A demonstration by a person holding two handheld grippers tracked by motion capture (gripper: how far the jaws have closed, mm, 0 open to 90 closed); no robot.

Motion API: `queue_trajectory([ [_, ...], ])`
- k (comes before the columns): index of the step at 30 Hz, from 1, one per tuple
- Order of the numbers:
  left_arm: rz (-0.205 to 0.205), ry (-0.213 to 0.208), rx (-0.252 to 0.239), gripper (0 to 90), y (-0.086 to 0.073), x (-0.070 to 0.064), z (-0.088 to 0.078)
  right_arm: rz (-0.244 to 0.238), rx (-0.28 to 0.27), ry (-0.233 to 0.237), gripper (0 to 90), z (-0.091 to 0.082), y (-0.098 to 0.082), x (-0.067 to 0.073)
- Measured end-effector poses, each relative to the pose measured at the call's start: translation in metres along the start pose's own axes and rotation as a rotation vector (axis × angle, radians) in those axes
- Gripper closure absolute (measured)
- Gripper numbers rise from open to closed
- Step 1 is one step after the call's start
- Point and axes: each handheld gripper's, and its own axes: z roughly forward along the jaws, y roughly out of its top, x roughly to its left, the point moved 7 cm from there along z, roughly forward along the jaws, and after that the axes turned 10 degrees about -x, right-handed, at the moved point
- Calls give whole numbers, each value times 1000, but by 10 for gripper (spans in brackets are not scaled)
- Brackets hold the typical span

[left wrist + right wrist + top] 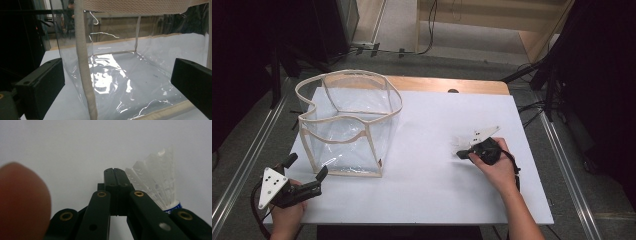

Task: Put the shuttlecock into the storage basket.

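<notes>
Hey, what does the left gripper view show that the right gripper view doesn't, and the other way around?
The left gripper view has the clear bag with its beige trim, seen close up between the left gripper's open jaws, and a dark room behind. The right gripper view has a white shuttlecock lying just beside the right gripper's shut jaws, not between them, and a blurred fingertip. Both share the white tabletop.
</notes>
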Motion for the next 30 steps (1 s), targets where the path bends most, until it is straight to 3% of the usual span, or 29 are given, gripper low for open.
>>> queue_trajectory([
  [8, 3, -1, 1, 0, 0, -1, 0, 42, 0, -30, 875, 12, 1, -7],
  [24, 8, -2, 2, 0, 0, -1, 0, 135, -33, -117, 875, 14, 7, -35],
  [30, 8, -1, 4, 0, 0, -1, 0, 149, -45, -122, 875, 14, 8, -43],
])
